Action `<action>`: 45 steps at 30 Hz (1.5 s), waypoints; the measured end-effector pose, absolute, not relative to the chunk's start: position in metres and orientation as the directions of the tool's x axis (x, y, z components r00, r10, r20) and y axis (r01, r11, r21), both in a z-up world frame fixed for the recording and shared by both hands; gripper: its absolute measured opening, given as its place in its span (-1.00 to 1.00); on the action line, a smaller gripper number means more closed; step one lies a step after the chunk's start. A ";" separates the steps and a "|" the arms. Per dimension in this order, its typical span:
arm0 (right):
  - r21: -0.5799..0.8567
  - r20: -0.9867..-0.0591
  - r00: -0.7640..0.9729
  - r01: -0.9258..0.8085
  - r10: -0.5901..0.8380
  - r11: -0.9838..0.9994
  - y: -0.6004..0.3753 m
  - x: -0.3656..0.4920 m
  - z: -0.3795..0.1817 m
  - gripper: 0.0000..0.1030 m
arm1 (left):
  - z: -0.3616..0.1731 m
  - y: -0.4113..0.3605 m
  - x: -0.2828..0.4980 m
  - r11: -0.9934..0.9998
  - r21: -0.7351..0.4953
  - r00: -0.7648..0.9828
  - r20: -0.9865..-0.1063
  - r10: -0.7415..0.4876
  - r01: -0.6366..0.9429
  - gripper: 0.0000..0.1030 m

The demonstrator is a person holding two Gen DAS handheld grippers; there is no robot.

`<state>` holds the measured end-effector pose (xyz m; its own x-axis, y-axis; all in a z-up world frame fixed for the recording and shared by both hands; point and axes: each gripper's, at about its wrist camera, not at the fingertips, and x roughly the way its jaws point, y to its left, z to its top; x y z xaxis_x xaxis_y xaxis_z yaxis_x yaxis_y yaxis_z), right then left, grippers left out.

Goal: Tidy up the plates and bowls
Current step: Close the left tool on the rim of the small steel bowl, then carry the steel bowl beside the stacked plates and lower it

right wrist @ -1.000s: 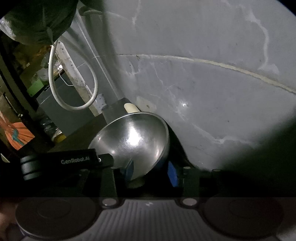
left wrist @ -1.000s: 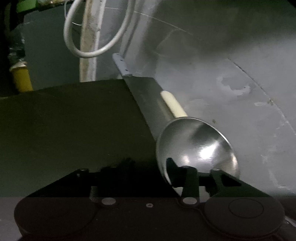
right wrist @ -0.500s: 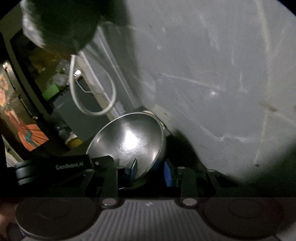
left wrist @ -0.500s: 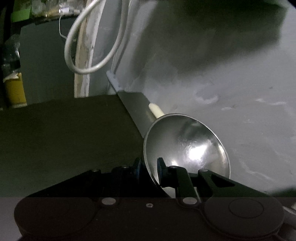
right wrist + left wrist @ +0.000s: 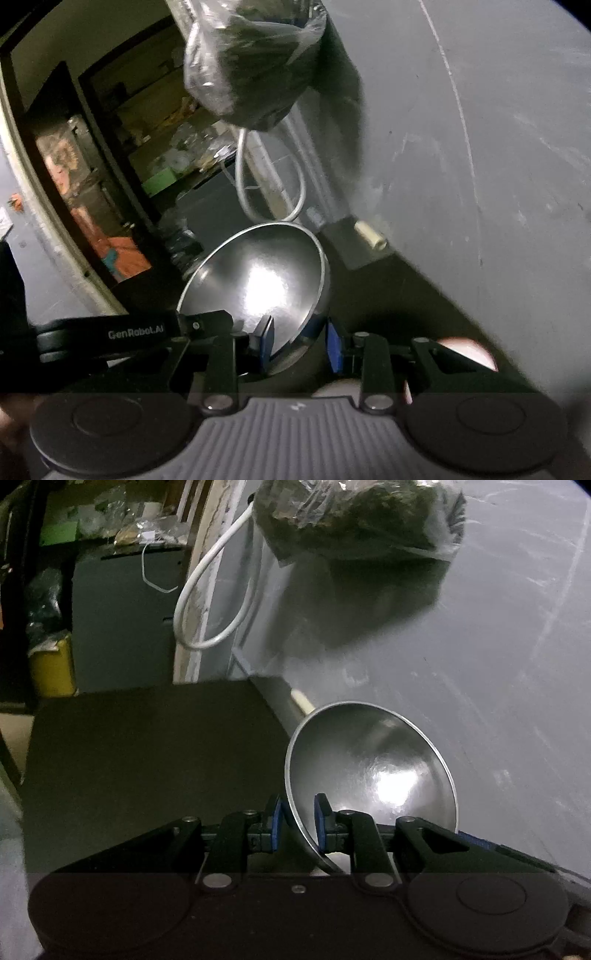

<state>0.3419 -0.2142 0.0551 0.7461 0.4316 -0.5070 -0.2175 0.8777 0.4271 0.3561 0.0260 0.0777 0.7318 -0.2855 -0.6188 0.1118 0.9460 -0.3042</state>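
Bowl (image 5: 369, 771) raised by both tools; hanging bag (image 5: 251, 62) appears.

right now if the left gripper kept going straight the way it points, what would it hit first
The left gripper already has the steel bowl clamped by its rim, so the bowl leads. Ahead of it, probably the grey wall behind the dark counter; depth is unclear.
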 end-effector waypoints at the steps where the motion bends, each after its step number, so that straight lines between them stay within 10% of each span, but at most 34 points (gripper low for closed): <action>1: 0.429 -0.514 0.736 -0.223 0.440 0.875 -0.216 0.331 0.056 -0.34 | 0.079 0.027 0.342 0.946 -0.306 0.725 -0.626 -0.287 0.111 -0.62; 21: 0.478 -0.670 0.530 -0.227 0.520 0.848 -0.230 0.151 0.021 -0.34 | 0.032 0.037 0.150 0.942 -0.315 0.558 -0.764 -0.323 0.115 -0.62; 45: 0.449 -0.767 0.340 -0.321 0.544 0.834 -0.190 0.131 -0.007 -0.35 | -0.018 0.063 0.095 0.957 -0.285 0.439 -0.867 -0.237 -0.047 -0.60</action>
<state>0.1315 -0.1901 -0.0066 0.3400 0.5443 -0.7669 -0.3212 0.8336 0.4493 0.0946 0.0629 -0.0176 0.4385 -0.2368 -0.8670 -0.0470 0.9573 -0.2852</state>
